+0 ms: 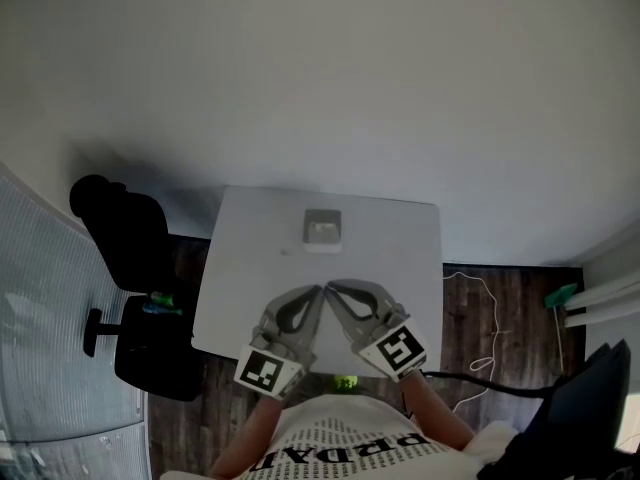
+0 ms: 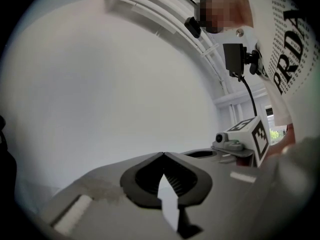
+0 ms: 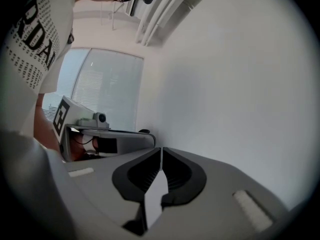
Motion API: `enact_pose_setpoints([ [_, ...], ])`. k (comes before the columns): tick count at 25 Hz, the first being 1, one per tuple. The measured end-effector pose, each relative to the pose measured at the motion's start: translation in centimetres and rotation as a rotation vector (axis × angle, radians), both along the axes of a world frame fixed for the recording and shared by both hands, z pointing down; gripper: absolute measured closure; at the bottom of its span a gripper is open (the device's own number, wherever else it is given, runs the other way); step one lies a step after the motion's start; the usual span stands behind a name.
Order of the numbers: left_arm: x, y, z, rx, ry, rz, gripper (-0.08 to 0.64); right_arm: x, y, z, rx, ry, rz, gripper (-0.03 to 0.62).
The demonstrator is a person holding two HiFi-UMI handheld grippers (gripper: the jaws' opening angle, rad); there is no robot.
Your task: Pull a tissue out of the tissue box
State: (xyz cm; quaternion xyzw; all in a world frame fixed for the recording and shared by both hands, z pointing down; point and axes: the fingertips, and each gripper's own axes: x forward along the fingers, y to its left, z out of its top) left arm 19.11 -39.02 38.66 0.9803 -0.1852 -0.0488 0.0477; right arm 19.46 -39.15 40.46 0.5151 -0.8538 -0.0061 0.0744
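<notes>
Grey plastic, two items: left gripper (image 1: 318, 291) and right gripper (image 1: 332, 286), both on the near side of the tissue box (image 1: 322, 230) and well short of it, tips almost meeting. The jaws of each are pressed together with nothing between them.

Risk, as I judge it: reaching the box with jaws closed would only shove it along the white table (image 1: 400, 248). A one-sided pull could lift the light box with the tissue. The two tips, so close together, may knock each other.

Pose: both held about level, angled inward toward each other.

Box: beyond the tips, toward the table's far edge. Its tissue is too small for me to make out.
</notes>
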Motion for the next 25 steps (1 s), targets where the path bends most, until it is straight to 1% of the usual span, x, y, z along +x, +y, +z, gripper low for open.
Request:
enact_pose_setpoints([
  [8, -1.2, -4.4, -0.4, -0.001, 0.012, 0.063, 0.569, -1.2, -4.4, -0.6, -0.002, 0.014, 0.069, 0.584],
  [12, -1.3, -5.7, -0.2, 0.013, 0.007, 0.089, 0.569, -1.3, -5.8, -0.5, -0.002, 0.023, 0.091, 0.584],
  [14, -1.1, -6.1, 0.1, 0.016, 0.002, 0.099, 0.569, -1.1, -6.1, -0.2, -0.002, 0.011, 0.102, 0.584],
  [17, -0.5, -6.2, 0.6, 0.007, -0.008, 0.086, 0.569, -0.6, -6.2, 0.4, -0.013, -0.005, 0.094, 0.586],
  [21, -0.1, -6.3, 1.1, -0.004, -0.013, 0.053, 0.569, -0.1, -6.3, 0.9, -0.025, 0.012, 0.061, 0.586],
  [25, 0.5, -6.5, 1.4, -0.011, -0.023, 0.033, 0.569, 0.5, -6.6, 1.1, -0.030, 0.009, 0.044, 0.586],
])
